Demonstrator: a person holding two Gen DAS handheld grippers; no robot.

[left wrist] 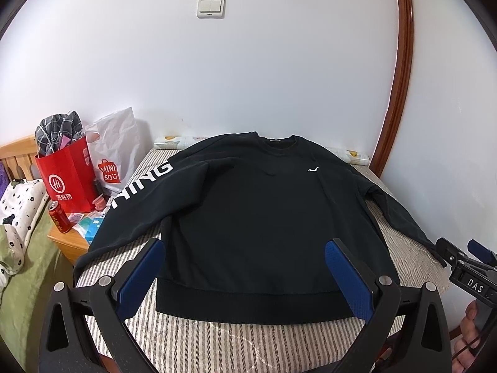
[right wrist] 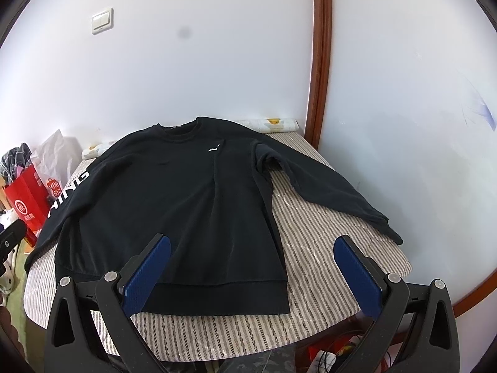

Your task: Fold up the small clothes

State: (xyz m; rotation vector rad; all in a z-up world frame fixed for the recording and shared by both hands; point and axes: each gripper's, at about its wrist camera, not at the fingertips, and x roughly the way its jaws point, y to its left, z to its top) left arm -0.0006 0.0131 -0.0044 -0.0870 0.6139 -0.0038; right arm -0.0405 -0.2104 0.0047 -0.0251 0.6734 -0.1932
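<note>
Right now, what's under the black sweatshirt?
The black sweatshirt lies flat on a striped quilt, which shows around the hem and beside both sleeves. A patterned roll sits behind the collar. Anything directly beneath the body is covered.

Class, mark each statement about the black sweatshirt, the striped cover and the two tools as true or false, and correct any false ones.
1. The black long-sleeved sweatshirt lies spread flat on the striped grey-and-white cover. True.
2. Both sleeves are already folded across the chest. False: both stretch outward, away from the body.
3. The left tool is open and holds nothing. True.
4. The right tool is shut on the hem. False: it is open and grips no cloth.
5. White letters run down one sleeve. True.
6. A red paper bag sits on the sweatshirt. False: it stands beside the bed.
</note>
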